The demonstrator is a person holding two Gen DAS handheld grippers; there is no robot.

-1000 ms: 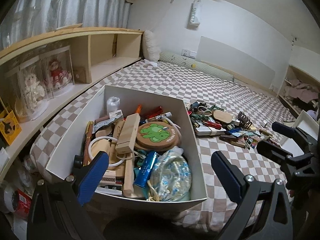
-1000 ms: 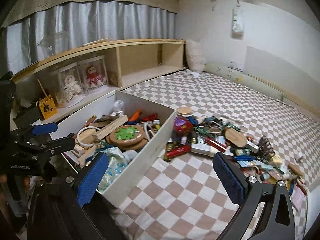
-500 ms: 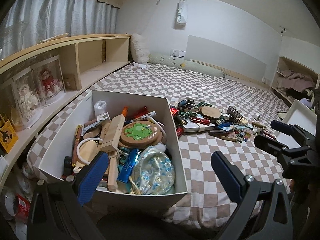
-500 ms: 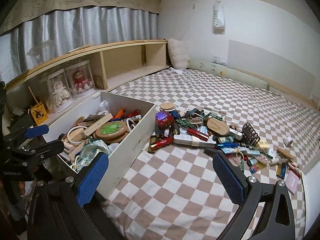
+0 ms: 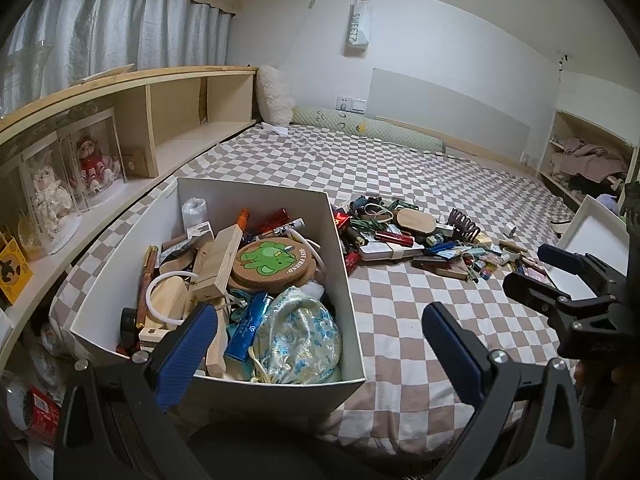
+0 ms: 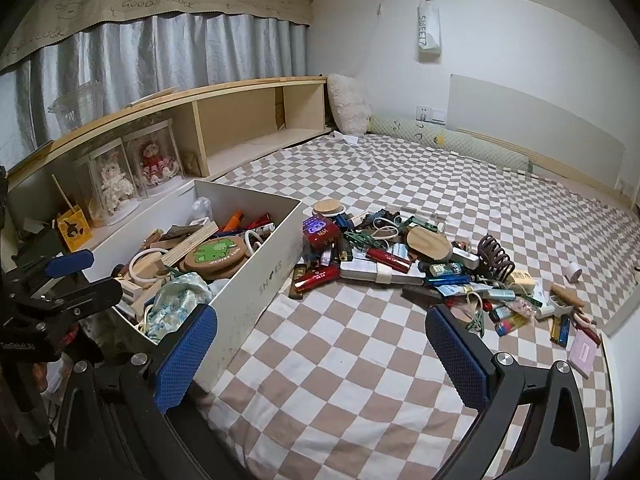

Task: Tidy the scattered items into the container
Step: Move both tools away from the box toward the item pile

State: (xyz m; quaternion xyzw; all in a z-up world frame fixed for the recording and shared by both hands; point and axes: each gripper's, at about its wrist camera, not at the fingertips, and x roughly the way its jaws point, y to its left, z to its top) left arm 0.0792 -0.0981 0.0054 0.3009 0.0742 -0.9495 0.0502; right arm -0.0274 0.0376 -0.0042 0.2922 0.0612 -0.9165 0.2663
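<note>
Here both hand-held grippers, left (image 5: 320, 340) and right (image 6: 324, 344), gape empty before the crammed white box (image 5: 256, 196).

Checkered brown-and-white bedspread (image 6: 352, 360): broad bare patch near, right of tall white cardboard box (image 6: 256, 256); open passage there. Box walls stand high; interior crowded to rim with round cork coaster bearing green figure (image 5: 269, 259), wooden block (image 5: 218, 262), blue-patterned cloth pouch (image 5: 298, 334); entry from above only. Far right of box, dense heap of small scattered items (image 6: 420, 264) blocks bedspread. Beyond heap, bedspread bare to far wall. Long wooden shelf unit (image 6: 224, 120) walls off left side.
</note>
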